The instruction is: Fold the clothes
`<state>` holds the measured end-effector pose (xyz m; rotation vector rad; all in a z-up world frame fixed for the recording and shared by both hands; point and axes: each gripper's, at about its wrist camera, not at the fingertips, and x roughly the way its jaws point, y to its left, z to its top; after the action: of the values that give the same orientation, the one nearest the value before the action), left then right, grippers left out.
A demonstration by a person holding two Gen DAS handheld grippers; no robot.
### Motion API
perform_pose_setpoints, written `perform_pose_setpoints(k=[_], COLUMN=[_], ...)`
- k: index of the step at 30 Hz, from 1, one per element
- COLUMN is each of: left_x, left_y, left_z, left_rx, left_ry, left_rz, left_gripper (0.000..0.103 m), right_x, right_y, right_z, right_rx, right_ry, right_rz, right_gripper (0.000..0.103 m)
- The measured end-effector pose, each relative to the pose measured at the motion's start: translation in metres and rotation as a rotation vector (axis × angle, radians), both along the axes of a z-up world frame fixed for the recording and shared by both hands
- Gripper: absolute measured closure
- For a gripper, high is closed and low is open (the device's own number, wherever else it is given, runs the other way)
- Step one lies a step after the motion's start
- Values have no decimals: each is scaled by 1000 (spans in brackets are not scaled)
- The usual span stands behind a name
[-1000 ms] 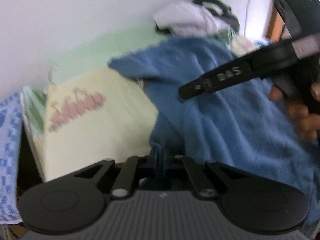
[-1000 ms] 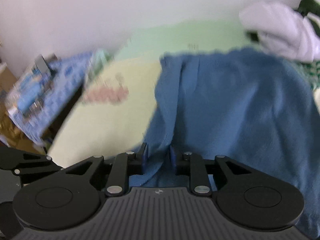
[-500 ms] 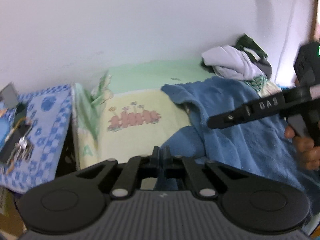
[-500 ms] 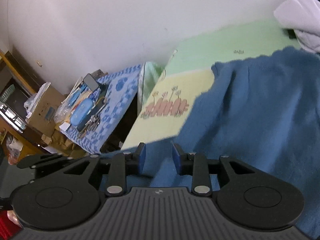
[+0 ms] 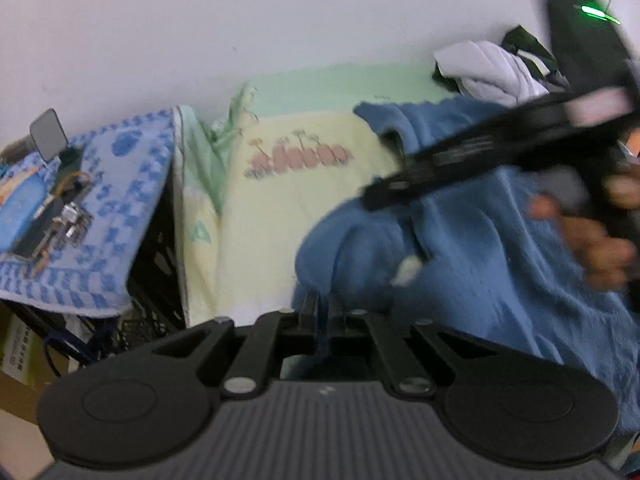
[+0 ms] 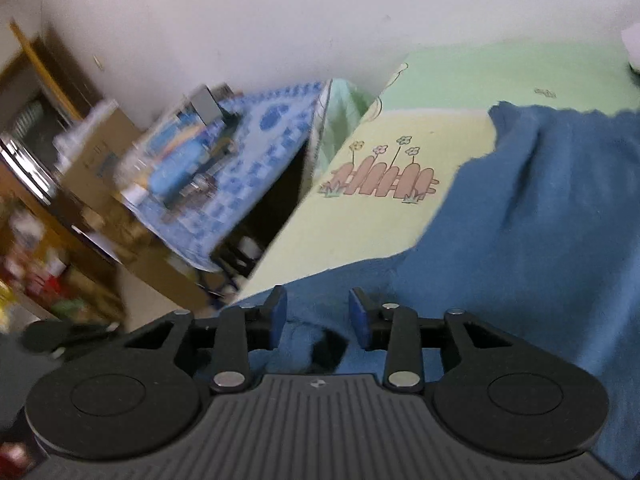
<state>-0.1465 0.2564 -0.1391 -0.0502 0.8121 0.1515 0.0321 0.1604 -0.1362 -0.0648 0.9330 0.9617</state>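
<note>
2 states: left hand-held gripper pinches blue garment; right hand-held gripper opening over it.

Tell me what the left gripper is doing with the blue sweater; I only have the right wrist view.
Observer: The left gripper is shut, pinching a fold of the blue sweater.
Operator: Any label showing on that side?
Observer: Yes, a small white tag lies on the sweater just ahead of the left gripper.
Operator: How does my right gripper look from there?
Observer: The right gripper reaches in from the right across the sweater, with a hand around its handle. Its jaws are opening, with cloth loose between them.
</note>
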Motion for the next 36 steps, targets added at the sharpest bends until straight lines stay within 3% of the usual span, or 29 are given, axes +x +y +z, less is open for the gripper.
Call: perform_pose_setpoints(k=[2, 4, 6, 8, 9, 10, 12, 18, 20, 22, 25, 26, 27, 28, 31, 33, 36], left_x=[-1, -3, -3, -2, -1, 0, -2, -13, -12, -5, 16, 27, 40, 53, 86, 100, 104], left_y=[-5, -9, -14, -18, -19, -20, -18, -1, 4, 10, 14, 14, 13, 12, 15, 16, 6], left_z=[-6, -12, -17, -22, -23, -23, -16, 6, 8, 8, 9, 6, 2, -3, -21, -26, -24], left_rx=[22, 44, 64, 80, 91, 100, 91, 75, 91, 112, 108, 105, 105, 104, 45, 7, 93], left_ry=[16, 33, 46, 58, 61, 63, 48, 10, 7, -6, -44, -42, -29, -14, 48, 73, 64], left_rz=[2, -3, -11, -16, -14, -12, -2, 41, 52, 50, -12, -55, -106, -149, -178, -182, -183], left_gripper=[92, 92, 83, 82, 84, 86, 96, 95, 88, 84, 54, 40, 31, 30, 42, 58, 69], right_x=[-1, 1, -3, -6, -4, 0, 6, 2, -1, -2, -2, -2, -2, -4, -9, -12, -16], right_y=[18, 34, 35, 35, 37, 39, 39, 43, 44, 39, 6, -6, -19, -30, -64, -85, -115], right_z=[-13, -26, -28, -28, -28, -28, -18, 22, 23, 19, 9, 5, 2, 2, 7, 10, 11], right_rx=[-106, -210, -216, -215, -196, -173, -82, 186, 124, 24, 15, 13, 12, 5, 26, 40, 53], right_ry=[-70, -125, -163, -200, -179, -153, -100, -27, -54, -87, -50, -33, -17, -18, -14, -13, -12], right_rz=[-23, -56, -55, -50, -43, -35, -20, 45, 29, -12, -57, -70, -83, -105, -167, -209, -286], right_gripper=[56, 56, 57, 84, 99, 103, 103, 103, 95, 75, 73, 73, 73, 73, 69, 63, 62])
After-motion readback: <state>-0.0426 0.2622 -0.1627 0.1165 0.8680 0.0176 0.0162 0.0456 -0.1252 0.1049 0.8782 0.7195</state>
